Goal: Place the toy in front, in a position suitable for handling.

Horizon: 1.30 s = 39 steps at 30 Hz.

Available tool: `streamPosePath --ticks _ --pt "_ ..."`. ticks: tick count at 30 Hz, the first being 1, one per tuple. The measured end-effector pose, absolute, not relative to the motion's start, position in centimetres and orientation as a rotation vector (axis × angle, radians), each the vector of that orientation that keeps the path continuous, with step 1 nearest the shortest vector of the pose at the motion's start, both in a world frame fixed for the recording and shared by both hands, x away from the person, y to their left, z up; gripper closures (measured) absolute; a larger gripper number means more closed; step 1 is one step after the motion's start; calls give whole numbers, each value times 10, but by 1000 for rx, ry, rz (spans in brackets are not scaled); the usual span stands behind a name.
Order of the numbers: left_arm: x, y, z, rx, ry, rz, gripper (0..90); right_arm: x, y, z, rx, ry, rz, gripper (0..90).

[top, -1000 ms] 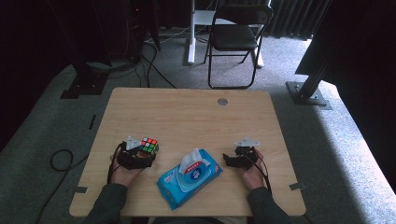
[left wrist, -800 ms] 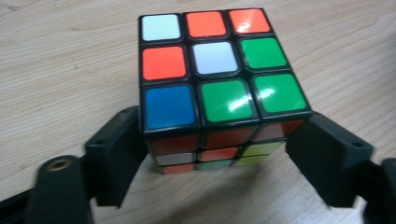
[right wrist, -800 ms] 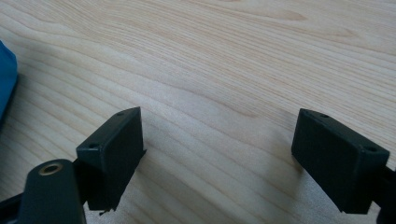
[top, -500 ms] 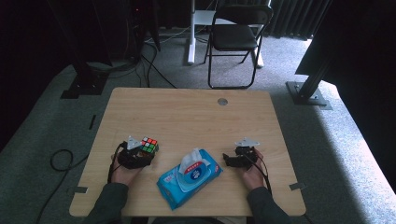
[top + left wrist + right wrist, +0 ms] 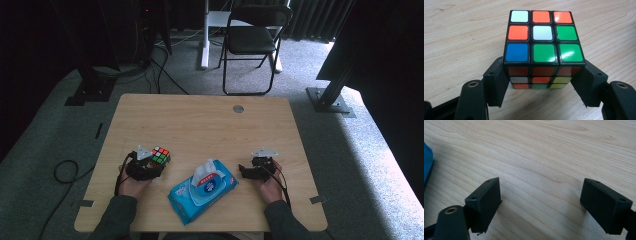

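Rubik's cube (image 5: 543, 47) sits clamped between the left gripper's (image 5: 543, 85) closing fingers (image 5: 496, 83); right gripper (image 5: 541, 202) gapes.

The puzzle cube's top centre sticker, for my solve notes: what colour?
White, on the multicoloured puzzle cube; left gripper view shows it best.

Layout on the pale wooden table (image 5: 200, 120)

The multicoloured puzzle cube (image 5: 160, 155) sits at eight o'clock from the table's middle, between the jaws of the left gripper (image 5: 152, 162). The blue wet-wipe pack (image 5: 202, 189) lies at six o'clock by the near edge, the black right gripper (image 5: 245, 171) at four o'clock, a small round grey grommet (image 5: 238, 108) at one o'clock.
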<state>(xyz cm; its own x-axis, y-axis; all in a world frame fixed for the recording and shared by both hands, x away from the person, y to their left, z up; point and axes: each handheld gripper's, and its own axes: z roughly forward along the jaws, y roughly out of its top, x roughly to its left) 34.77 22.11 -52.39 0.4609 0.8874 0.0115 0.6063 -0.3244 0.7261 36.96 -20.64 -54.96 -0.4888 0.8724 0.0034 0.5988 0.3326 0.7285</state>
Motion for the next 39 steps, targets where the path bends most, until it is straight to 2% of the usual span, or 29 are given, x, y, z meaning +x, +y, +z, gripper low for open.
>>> streamPosePath --ticks 18,39 --pt "353 217 -511 2046 1176 563 344 370 -206 -550 1300 2213 960 164" --pt "370 185 -493 2096 1048 561 345 370 -206 -550 1301 2213 959 164"
